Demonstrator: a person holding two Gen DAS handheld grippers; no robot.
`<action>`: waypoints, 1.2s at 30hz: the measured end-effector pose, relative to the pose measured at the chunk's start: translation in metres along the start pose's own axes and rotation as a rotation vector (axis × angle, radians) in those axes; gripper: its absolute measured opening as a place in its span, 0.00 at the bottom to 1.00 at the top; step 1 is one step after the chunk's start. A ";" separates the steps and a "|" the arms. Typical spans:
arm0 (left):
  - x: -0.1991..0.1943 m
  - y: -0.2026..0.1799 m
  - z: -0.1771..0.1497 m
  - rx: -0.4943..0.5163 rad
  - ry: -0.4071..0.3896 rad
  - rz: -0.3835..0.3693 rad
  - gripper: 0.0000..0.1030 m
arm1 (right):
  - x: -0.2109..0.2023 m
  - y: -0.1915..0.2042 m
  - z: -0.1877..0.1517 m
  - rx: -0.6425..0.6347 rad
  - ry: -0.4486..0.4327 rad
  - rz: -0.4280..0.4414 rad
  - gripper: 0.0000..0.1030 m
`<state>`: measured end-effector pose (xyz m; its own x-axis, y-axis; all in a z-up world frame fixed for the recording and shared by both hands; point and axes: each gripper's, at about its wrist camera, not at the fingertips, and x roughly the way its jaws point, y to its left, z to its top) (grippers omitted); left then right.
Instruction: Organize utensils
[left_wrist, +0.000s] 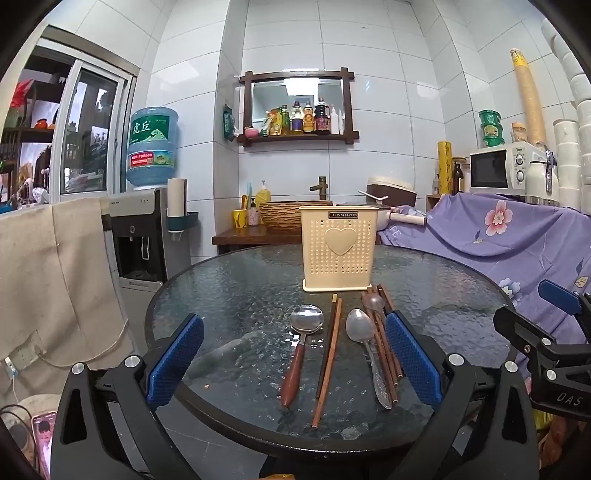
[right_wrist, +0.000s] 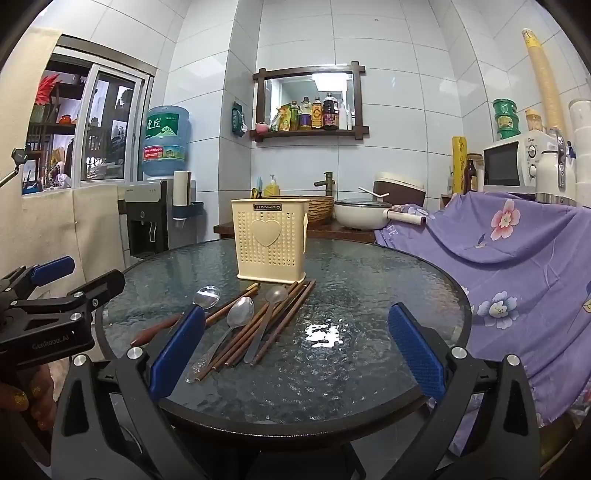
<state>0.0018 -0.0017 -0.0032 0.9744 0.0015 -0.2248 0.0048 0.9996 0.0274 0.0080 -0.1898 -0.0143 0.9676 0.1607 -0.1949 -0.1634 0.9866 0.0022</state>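
A cream perforated utensil holder (left_wrist: 338, 252) (right_wrist: 271, 240) stands upright at the far side of a round glass table (left_wrist: 229, 295) (right_wrist: 362, 288). In front of it lie a wooden-handled spoon (left_wrist: 297, 354) (right_wrist: 173, 317), a pair of brown chopsticks (left_wrist: 330, 354), a steel spoon (left_wrist: 364, 343) (right_wrist: 231, 328), a dark-bowled spoon (left_wrist: 373, 302) (right_wrist: 271, 306) and more chopsticks (right_wrist: 280, 321). My left gripper (left_wrist: 295, 354) is open above the near table edge, its fingers either side of the utensils. My right gripper (right_wrist: 295, 347) is open, the utensils near its left finger.
A purple flowered cloth (left_wrist: 509, 236) (right_wrist: 517, 258) covers a counter at the right. A microwave (right_wrist: 513, 162) stands behind it. A water dispenser (left_wrist: 144, 236) and a beige cloth (left_wrist: 48, 280) are at the left. A wooden sink counter (left_wrist: 258, 232) is behind the table.
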 end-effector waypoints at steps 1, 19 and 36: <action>0.000 0.000 0.000 0.001 0.001 -0.001 0.94 | 0.002 -0.001 -0.001 0.005 0.002 0.002 0.95; 0.000 -0.001 0.000 0.000 0.004 -0.003 0.94 | 0.000 -0.002 0.001 0.008 0.002 0.005 0.95; 0.001 0.002 -0.002 -0.009 0.012 0.001 0.94 | -0.001 -0.003 0.001 0.011 0.004 0.006 0.95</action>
<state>0.0024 0.0001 -0.0054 0.9716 0.0029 -0.2367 0.0017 0.9998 0.0194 0.0079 -0.1930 -0.0127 0.9657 0.1668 -0.1990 -0.1673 0.9858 0.0146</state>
